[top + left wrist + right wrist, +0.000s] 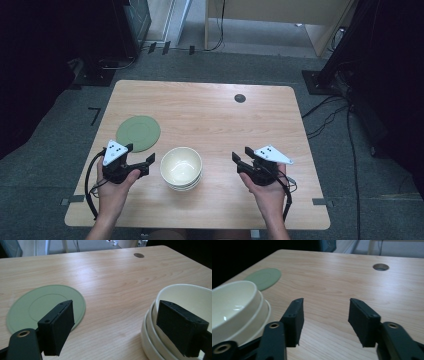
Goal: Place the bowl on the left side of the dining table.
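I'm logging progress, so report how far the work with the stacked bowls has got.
Nothing looks done yet: the cream ceramic bowls sit nested in one stack beside the flat green round plate. In hand: nothing; the left tool and right tool are open, flanking the stack, with no contact visible. Gripping and moving the bowls is probably all still left.

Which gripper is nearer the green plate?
Left. The left gripper hovers just beside the green plate; the right gripper sits across the stacked bowls, farther off.
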`<state>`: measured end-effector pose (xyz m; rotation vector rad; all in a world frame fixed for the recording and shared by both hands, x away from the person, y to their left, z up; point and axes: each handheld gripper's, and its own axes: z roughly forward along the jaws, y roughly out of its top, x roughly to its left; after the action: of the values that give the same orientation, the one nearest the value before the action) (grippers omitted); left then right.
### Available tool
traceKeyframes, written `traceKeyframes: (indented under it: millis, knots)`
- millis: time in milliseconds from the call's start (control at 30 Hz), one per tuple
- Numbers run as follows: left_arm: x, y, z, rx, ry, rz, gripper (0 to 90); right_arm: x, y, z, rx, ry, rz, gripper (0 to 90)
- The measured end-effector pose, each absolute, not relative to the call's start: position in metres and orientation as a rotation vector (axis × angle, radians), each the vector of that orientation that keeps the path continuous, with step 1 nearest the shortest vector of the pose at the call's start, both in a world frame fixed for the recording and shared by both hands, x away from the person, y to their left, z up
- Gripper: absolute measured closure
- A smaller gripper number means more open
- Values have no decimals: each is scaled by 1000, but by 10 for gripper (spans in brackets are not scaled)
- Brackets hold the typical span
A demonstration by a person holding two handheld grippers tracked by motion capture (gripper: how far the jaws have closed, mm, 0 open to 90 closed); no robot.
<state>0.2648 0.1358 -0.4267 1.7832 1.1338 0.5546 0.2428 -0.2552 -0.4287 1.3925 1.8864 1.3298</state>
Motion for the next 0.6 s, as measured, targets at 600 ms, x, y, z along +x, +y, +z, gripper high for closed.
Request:
traceKeyframes:
  millis: [600]
  knots:
    - [272, 87, -433, 1970, 1031, 426, 498, 255, -186, -420, 1276, 2107, 1488, 648]
